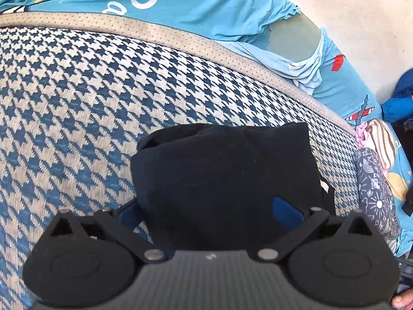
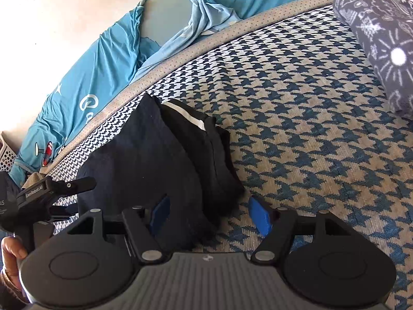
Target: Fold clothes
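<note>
A folded dark navy garment [image 1: 222, 175] lies on the blue-and-cream houndstooth mattress [image 1: 77, 108]. My left gripper [image 1: 206, 214] is open wide around its near edge. The left blue pad is half hidden behind the cloth, and the right pad [image 1: 286, 211] shows against it. In the right wrist view the same garment [image 2: 155, 160] shows a white inner strip [image 2: 188, 117] at its far fold. My right gripper [image 2: 210, 214] is open over its near right corner. One pad [image 2: 160, 211] rests against the cloth and the other sits on bare mattress. The left gripper's body [image 2: 51, 188] is at the garment's left side.
A light blue printed sheet [image 1: 206, 2] is bunched along the mattress's beige piping by the wall. A grey doodle-print cushion [image 2: 382, 38] lies at the right, with pink and striped cloth [image 1: 379, 142] beyond it. A white perforated basket [image 2: 5, 155] stands at far left. A hand [image 2: 10, 250] holds the left gripper.
</note>
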A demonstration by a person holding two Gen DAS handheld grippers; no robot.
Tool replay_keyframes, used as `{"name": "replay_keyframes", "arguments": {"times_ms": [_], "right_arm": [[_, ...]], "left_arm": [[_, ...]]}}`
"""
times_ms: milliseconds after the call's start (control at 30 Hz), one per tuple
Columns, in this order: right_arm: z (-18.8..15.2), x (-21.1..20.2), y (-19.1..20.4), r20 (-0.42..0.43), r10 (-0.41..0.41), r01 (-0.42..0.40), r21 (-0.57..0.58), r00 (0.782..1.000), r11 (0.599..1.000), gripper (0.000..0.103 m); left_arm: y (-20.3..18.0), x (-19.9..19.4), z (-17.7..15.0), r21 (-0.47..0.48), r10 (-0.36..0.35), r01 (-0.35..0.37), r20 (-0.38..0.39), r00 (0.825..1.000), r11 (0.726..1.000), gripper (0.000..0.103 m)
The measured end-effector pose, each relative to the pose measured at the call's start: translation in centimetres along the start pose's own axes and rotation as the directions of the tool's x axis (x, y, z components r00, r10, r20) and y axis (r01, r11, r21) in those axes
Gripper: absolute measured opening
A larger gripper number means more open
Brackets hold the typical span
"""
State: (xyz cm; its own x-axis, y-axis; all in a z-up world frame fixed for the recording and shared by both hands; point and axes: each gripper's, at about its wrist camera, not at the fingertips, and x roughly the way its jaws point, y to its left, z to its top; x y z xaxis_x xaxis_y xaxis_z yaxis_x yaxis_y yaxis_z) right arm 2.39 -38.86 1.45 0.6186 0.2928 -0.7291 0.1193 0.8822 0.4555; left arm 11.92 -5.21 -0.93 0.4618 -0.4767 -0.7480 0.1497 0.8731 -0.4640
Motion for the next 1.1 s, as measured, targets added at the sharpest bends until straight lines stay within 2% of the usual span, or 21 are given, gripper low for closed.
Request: {"name": "replay_keyframes", "arguments": {"times_ms": [300,467,567,700,933,1100], "right_arm": [[0.1,1.8,1.1,-0.002,0.024,-0.024,-0.051,1.0,0.998,0.049],[0.2,2.5,1.6,0.008,0.035,-0.034,-0.072,0.999,0.997,0.043],[0.2,3.0,1.9,0.015,0.041,-0.039,-0.082,0.999,0.996,0.036],[0.3,3.6,2.2,0.025,0.048,-0.045,-0.095,0.999,0.994,0.03],[0.2,3.6,2.9,0.035,0.031,-0.026,-0.138,0.999,0.99,0.026],[0.2,3.5,2.9,0.028,0.024,-0.02,-0.131,0.999,0.991,0.027]], "left_arm": [[-0.7,0.8,0.3,0.017,-0.01,0.01,0.006,1.0,1.0,0.103],[-1.3,0.7,0.0,0.046,0.002,-0.003,0.023,1.0,0.999,0.102],[-1.6,0.7,-0.1,0.063,0.009,-0.011,0.032,0.999,0.998,0.101],[-2.1,0.6,-0.4,0.087,0.029,-0.033,0.047,0.998,0.996,0.089],[-2.4,0.0,-1.0,0.092,0.087,-0.093,0.076,0.993,0.991,0.064],[-2.2,0.4,-1.2,0.097,0.1,-0.107,0.071,0.992,0.99,0.061]]}}
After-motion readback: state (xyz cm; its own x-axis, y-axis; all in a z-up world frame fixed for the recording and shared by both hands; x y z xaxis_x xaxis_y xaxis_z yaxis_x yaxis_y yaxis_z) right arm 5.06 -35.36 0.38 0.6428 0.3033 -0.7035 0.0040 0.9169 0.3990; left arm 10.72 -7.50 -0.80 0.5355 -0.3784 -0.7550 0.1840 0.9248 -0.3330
